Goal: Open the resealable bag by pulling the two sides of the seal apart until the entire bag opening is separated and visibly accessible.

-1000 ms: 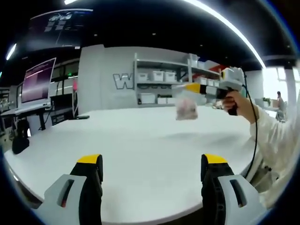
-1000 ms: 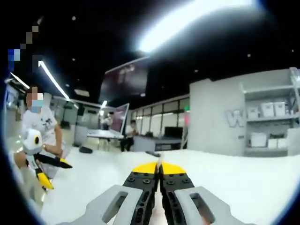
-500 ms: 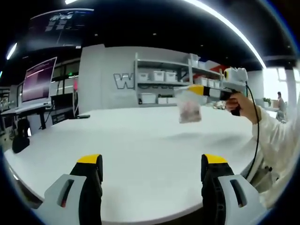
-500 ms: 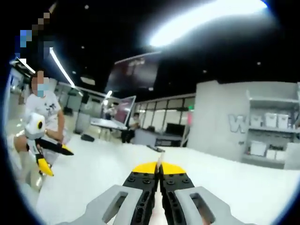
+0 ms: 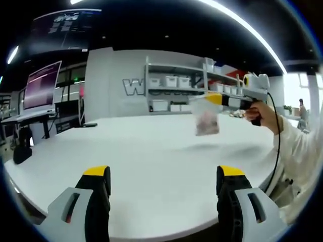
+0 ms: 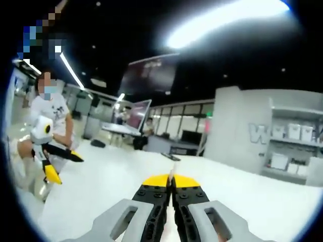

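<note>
The white surface (image 5: 151,166) runs wide and bare ahead of the left gripper (image 5: 164,174), whose 2 yellow-tipped jaws stand well apart with nothing between them; the surface's rounded near edge curves just below those jaws. Toward the far right edge of the surface, the right gripper (image 5: 214,97) is held up in the air by a hand (image 5: 260,112) in a pale sleeve (image 5: 298,151), and the resealable bag (image 5: 206,118) hangs from its jaws, clear of the surface, with a faint shadow under it. The bag is small and blurred — something pinkish shows inside, but what it is cannot be made out, nor whether the seal is parted. In the right gripper view the right gripper's (image 6: 171,182) jaws are pressed together, a thin pale sliver of the bag's top edge pinched between the yellow tips; the rest of the bag is hidden below them. The left gripper (image 6: 50,169) shows at the left of that view, in front of a person (image 6: 48,121) in a white top, well apart from the right one. Beyond the far edge stand a shelf (image 5: 176,91) of white bins and a monitor (image 5: 40,85).
</note>
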The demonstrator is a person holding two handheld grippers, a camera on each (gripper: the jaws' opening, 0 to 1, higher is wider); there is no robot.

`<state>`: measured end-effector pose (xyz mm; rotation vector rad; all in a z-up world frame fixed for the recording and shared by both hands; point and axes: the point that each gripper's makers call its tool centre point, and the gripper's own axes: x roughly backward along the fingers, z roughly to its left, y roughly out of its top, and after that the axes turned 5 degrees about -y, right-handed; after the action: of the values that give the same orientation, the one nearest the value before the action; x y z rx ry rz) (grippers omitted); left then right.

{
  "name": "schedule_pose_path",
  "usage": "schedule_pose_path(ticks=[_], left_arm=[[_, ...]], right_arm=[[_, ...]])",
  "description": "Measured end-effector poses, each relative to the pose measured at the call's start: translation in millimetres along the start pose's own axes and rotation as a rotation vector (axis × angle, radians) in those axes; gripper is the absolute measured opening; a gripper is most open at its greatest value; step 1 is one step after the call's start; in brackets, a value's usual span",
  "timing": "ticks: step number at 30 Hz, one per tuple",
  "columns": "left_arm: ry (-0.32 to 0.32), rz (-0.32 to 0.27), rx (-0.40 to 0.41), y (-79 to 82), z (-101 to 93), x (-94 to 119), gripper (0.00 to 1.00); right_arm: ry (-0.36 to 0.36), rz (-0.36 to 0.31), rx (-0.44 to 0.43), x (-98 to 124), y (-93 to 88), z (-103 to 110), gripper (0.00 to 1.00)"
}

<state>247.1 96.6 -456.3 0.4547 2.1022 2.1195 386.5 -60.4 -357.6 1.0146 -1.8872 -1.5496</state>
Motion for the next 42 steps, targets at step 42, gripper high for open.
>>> schedule_pose_path(ticks=[42], left_arm=[[-0.005, 0.003, 0.005, -1.6, -1.8, 0, 0.86]], right_arm=[[0.14, 0.062, 0.078, 38, -20.9, 58, 0.0]])
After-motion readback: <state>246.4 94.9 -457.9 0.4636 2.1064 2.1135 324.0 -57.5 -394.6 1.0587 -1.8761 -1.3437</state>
